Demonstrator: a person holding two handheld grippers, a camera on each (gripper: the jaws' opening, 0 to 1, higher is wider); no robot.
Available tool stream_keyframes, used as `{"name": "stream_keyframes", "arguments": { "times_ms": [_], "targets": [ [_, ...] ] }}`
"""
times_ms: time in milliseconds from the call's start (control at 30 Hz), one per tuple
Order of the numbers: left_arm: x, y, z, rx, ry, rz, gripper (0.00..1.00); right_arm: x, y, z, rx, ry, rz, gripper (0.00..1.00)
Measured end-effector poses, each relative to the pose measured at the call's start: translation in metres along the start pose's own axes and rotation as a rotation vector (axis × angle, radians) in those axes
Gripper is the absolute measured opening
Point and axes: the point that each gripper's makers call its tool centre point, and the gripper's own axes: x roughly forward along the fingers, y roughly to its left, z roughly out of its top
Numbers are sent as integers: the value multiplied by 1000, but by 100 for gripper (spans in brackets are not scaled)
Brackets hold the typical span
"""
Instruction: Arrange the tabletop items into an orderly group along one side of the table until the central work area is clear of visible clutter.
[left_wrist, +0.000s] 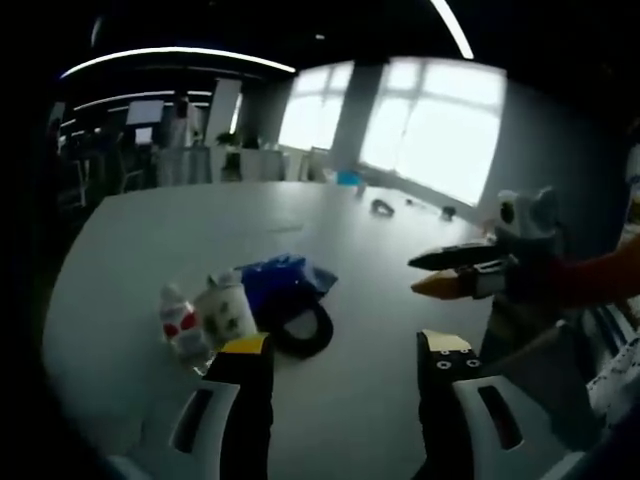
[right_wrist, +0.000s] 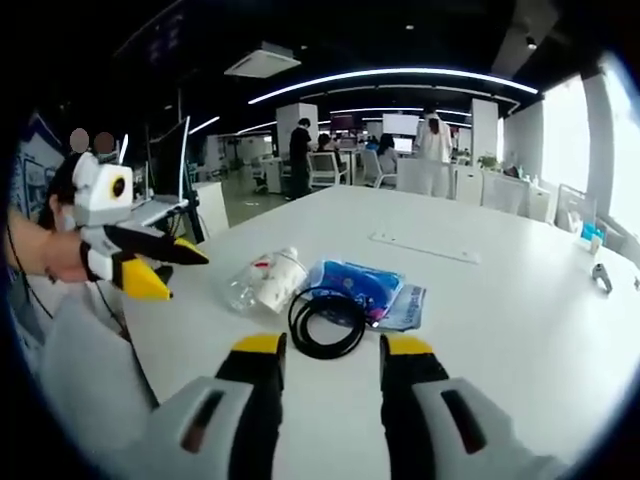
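A small cluster lies on the white table (right_wrist: 520, 340): a clear plastic bottle (right_wrist: 243, 290) on its side, a white cup with red print (right_wrist: 278, 274), a blue packet (right_wrist: 362, 284) and a coiled black cable (right_wrist: 325, 322). My right gripper (right_wrist: 333, 346) is open just short of the cable, holding nothing. In the left gripper view the bottle (left_wrist: 178, 322), cup (left_wrist: 226, 310), blue packet (left_wrist: 285, 278) and cable (left_wrist: 305, 330) sit ahead of my left jaw. My left gripper (left_wrist: 345, 344) is open and empty. The right gripper (left_wrist: 428, 274) reaches in from the right, and the left gripper (right_wrist: 178, 272) shows at the left of the right gripper view.
A long white strip (right_wrist: 425, 248) lies farther back on the table. Small dark items (left_wrist: 382, 207) and a blue object (left_wrist: 348, 178) sit near the far edge by the windows. People (right_wrist: 433, 140) stand among desks and chairs beyond. A hand (right_wrist: 50, 255) holds the left gripper.
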Motion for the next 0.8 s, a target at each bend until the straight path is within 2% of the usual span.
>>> {"name": "stream_keyframes", "arguments": {
  "times_ms": [233,500,800],
  "targets": [
    [15,0,1,-7,9,0,53,9,-3,0,-2,6,1,35],
    [31,7,-9,-40,40,27,51,19,-9,-4,14,23,-10,33],
    [48,7,-19,-75,66,25,50,35,-14,-7,29,37,-11,32]
  ]
}}
